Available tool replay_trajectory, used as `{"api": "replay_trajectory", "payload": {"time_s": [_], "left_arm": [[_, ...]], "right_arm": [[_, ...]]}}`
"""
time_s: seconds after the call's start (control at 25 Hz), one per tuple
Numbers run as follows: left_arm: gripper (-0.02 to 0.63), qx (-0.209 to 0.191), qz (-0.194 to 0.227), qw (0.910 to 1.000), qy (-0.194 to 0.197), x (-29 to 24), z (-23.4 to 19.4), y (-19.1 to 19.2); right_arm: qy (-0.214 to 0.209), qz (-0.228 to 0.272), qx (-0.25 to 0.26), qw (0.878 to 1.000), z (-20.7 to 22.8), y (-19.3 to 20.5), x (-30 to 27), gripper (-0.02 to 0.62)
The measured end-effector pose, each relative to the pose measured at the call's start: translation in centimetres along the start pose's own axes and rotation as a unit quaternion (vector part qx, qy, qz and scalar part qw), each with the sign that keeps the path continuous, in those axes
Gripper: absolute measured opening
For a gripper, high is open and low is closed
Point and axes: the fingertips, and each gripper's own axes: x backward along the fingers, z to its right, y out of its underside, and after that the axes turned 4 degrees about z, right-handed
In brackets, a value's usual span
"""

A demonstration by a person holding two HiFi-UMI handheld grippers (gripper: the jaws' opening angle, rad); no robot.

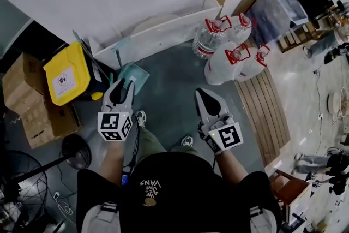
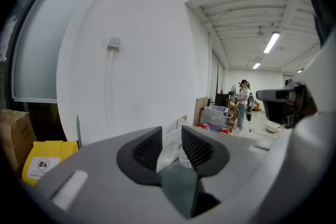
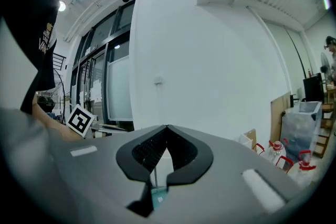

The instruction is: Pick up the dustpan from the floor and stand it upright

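Dustpan point(image 1: 134, 76), teal, sits on the floor just ahead of the left gripper point(image 1: 121, 85), right of a yellow bin point(image 1: 66, 73), and looks already stood up. The left gripper's jaws are partly apart on nothing. The right gripper point(image 1: 203, 92) is closed and empty. Next, confirm the dustpan stays up, and regrasp its handle if it tips.

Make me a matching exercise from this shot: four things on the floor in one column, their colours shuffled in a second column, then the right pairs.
Things:
1. dustpan
2. bin
3. jugs
4. boxes

Colours:
a. brown
b. pale with red handles
c. teal
d. yellow

Pairs: 1-c, 2-d, 3-b, 4-a
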Motion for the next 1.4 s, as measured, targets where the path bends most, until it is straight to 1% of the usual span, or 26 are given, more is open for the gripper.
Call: {"api": "replay_trajectory", "payload": {"time_s": [0.08, 0.16, 0.4, 0.56, 0.64, 0.72, 0.8, 0.92, 1.04, 1.2, 1.28, 1.4], "left_arm": [[0.142, 0.001, 0.011, 0.9999, 0.008, 0.9, 1.3, -1.1], [0.127, 0.006, 0.021, 0.9996, 0.015, 1.8, 2.5, -2.0], [0.087, 0.015, 0.045, 0.9984, 0.029, 4.0, 5.5, -3.5], [0.054, 0.011, 0.058, 0.9976, 0.035, 5.6, 7.3, -4.2], [0.052, 0.006, 0.065, 0.9971, 0.040, 6.3, 8.1, -4.5], [0.052, 0.004, 0.068, 0.9966, 0.046, 7.0, 9.0, -4.6], [0.052, 0.002, 0.069, 0.9962, 0.054, 7.6, 10.2, -4.6], [0.052, -0.004, 0.068, 0.9953, 0.069, 8.4, 12.0, -4.4], [0.052, -0.010, 0.067, 0.9946, 0.079, 9.3, 13.4, -4.1], [0.052, -0.020, 0.064, 0.9946, 0.079, 10.4, 13.7, -3.8], [0.052, -0.024, 0.058, 0.9951, 0.076, 10.8, 13.7, -3.5], [0.052, -0.027, 0.051, 0.9956, 0.074, 11.4, 13.5, -3.2]], "right_arm": [[0.001, 0.019, -0.015, 1.000, -0.5, -1.5, 0.5, 0.002], [0.001, 0.034, -0.022, 0.999, -0.9, -2.7, 1.1, 0.002], [-0.006, 0.024, -0.004, 1.000, -1.5, -2.9, 3.9, 0.002], [-0.008, 0.035, -0.014, 0.999, -2.2, -3.4, 5.8, 0.002], [-0.014, 0.038, -0.016, 0.999, -2.6, -3.2, 6.4, 0.002], [-0.017, 0.022, -0.012, 1.000, -2.9, -2.7, 7.1, 0.002], [-0.019, 0.014, -0.011, 1.000, -3.1, -2.3, 7.7, 0.002], [-0.025, 0.017, -0.014, 0.999, -3.2, -2.1, 8.2, 0.002], [-0.040, 0.006, -0.016, 0.999, -4.0, -1.7, 8.6, 0.002], [-0.052, 0.007, -0.012, 0.999, -5.0, -1.3, 8.8, 0.002], [-0.052, 0.009, -0.010, 0.999, -5.2, -0.9, 8.8, 0.002], [-0.048, -0.003, -0.005, 0.999, -5.4, -0.3, 8.8, 0.002]]}}
